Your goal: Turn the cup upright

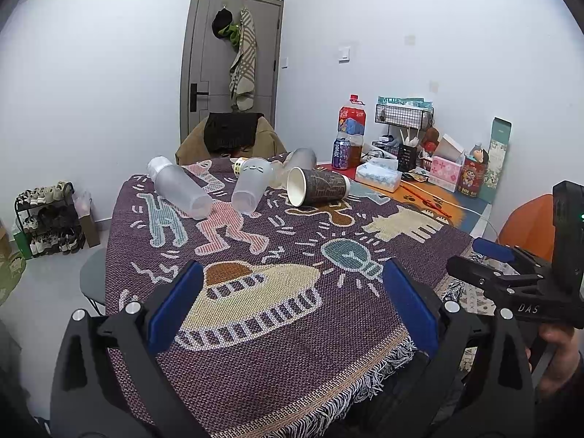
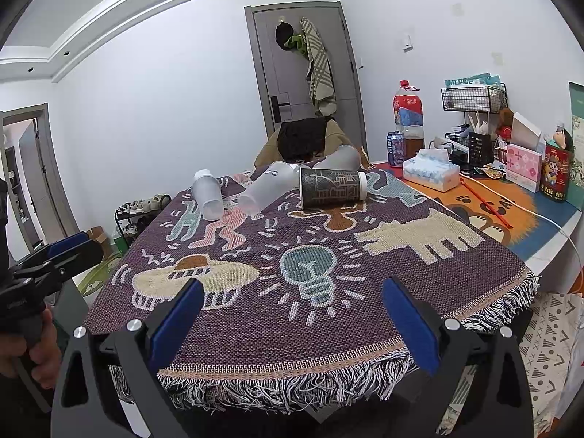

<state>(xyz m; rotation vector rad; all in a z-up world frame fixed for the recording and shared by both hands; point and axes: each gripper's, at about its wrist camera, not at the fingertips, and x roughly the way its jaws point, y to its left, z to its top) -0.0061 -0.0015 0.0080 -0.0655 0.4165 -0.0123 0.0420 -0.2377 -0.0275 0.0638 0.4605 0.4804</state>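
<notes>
Cups lie toppled near the table's far edge: a dark paper cup on its side beside three frosted plastic cups. Left gripper and right gripper hover spread, empty, over the near edge of the patterned cloth.

You can read only "DAS", in pale letters on the black body of the right gripper as the left wrist view shows it. The printing on the big bottle's label, the can and the red tin is too small to make out.
</notes>
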